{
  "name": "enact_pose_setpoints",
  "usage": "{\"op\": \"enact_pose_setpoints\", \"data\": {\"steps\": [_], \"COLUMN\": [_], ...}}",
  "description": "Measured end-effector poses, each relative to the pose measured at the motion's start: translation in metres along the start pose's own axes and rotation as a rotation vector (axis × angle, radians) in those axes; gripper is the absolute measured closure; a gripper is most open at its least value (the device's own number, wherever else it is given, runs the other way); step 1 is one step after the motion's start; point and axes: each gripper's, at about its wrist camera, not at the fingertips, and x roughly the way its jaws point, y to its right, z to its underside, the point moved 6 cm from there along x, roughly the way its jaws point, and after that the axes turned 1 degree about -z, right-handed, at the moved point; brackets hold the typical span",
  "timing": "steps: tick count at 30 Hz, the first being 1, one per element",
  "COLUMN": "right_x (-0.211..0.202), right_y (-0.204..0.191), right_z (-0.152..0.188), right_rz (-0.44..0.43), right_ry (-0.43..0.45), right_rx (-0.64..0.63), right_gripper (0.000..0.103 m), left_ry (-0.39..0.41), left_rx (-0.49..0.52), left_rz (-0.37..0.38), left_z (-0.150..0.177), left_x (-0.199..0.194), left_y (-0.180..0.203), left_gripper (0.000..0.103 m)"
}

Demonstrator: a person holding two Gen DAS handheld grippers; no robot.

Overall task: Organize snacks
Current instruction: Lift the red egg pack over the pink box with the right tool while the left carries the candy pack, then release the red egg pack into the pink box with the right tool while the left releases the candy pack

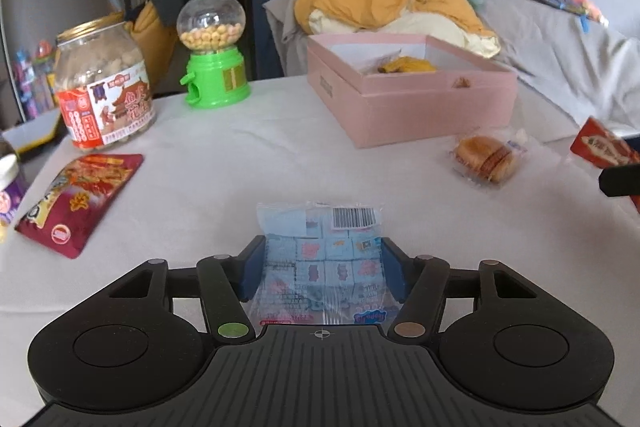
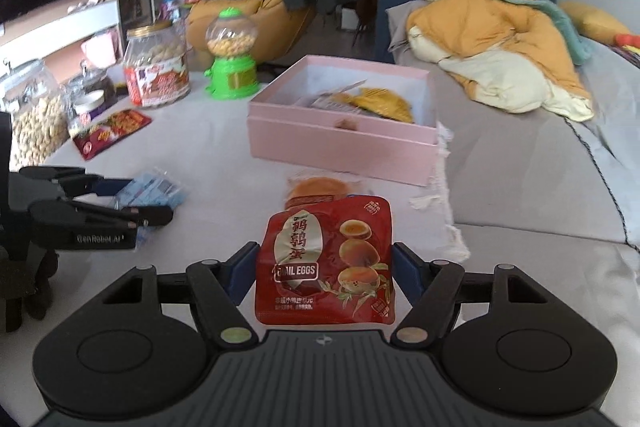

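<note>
My left gripper (image 1: 322, 263) is shut on a pale blue candy packet (image 1: 320, 247) just above the white tablecloth. My right gripper (image 2: 325, 263) is shut on a red quail eggs pouch (image 2: 325, 263) and holds it above the table. The pouch also shows at the right edge of the left wrist view (image 1: 604, 147). An open pink box (image 1: 408, 83) stands at the far side and holds a yellow snack (image 2: 380, 103). A wrapped bun (image 1: 486, 159) lies in front of the box. The left gripper with the blue packet (image 2: 152, 189) shows at the left of the right wrist view.
A green candy dispenser (image 1: 214, 51), a large biscuit jar (image 1: 104, 87) and a red snack bag (image 1: 80, 199) sit at the table's left. A peanut jar (image 2: 34, 119) stands further left. A grey sofa (image 2: 540, 163) with a yellow blanket borders the right side.
</note>
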Motion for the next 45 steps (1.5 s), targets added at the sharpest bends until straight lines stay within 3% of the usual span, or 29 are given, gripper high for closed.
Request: {"op": "enact_pose_setpoints", "data": {"steps": [3, 6, 9, 12, 14, 18, 20, 23, 27, 29, 30, 32, 36, 41, 43, 45], "right_x": [-0.008, -0.007, 0.004, 0.011, 0.012, 0.012, 0.012, 0.013, 0.016, 0.029, 0.04, 0.06, 0.081, 0.095, 0.1, 0.104], "right_y": [0.012, 0.02, 0.027, 0.031, 0.033, 0.042, 0.048, 0.051, 0.051, 0.057, 0.059, 0.06, 0.038, 0.005, -0.008, -0.017], "right_z": [0.003, 0.003, 0.0, 0.0, 0.001, 0.002, -0.002, -0.023, -0.109, -0.159, -0.177, -0.195, -0.172, -0.115, -0.097, -0.082], "right_rz": [0.009, 0.011, 0.011, 0.002, 0.011, 0.057, 0.054, 0.023, 0.034, 0.04, 0.05, 0.06, 0.024, 0.027, 0.029, 0.045], "right_ry": [0.03, 0.048, 0.05, 0.046, 0.039, 0.02, 0.008, 0.018, 0.165, 0.23, 0.221, 0.182, 0.107, 0.017, -0.002, -0.021], "right_rx": [0.015, 0.015, 0.037, 0.063, 0.055, 0.029, 0.044, 0.059, 0.052, 0.089, 0.11, 0.151, 0.137, 0.054, 0.002, -0.05], "right_gripper": [0.032, 0.032, 0.032, 0.032, 0.032, 0.032, 0.032, 0.032, 0.031, 0.022, 0.014, 0.014, 0.014, 0.014, 0.014, 0.014], "left_ry": [0.05, 0.148, 0.226, 0.126, 0.124, 0.198, 0.185, 0.116, 0.003, -0.021, -0.027, -0.031, 0.022, 0.158, 0.147, 0.112], "left_rx": [-0.073, -0.032, -0.117, -0.218, -0.271, -0.247, -0.217, -0.134, -0.133, -0.126, -0.122, -0.114, -0.136, -0.309, -0.365, -0.427], "left_rz": [0.149, 0.17, 0.267, 0.332, 0.305, 0.254, 0.264, 0.222, 0.252, 0.272, 0.273, 0.269, 0.226, -0.037, -0.122, -0.159], "left_z": [-0.039, -0.102, -0.16, -0.182, -0.181, -0.154, -0.13, -0.092, -0.059, -0.045, -0.039, -0.029, -0.026, -0.046, -0.048, -0.043], "left_x": [-0.012, -0.008, 0.02, 0.072, 0.086, 0.056, 0.037, 0.019, 0.018, 0.015, 0.012, 0.006, -0.008, -0.017, -0.009, 0.003], "left_y": [0.01, 0.03, 0.044, 0.048, 0.04, 0.017, 0.005, -0.006, -0.014, -0.018, -0.02, -0.029, -0.069, -0.172, -0.208, -0.239], "left_gripper": [0.038, 0.038, 0.035, 0.037, 0.04, 0.04, 0.04, 0.04, 0.04, 0.04, 0.04, 0.04, 0.04, 0.04, 0.04, 0.04]}}
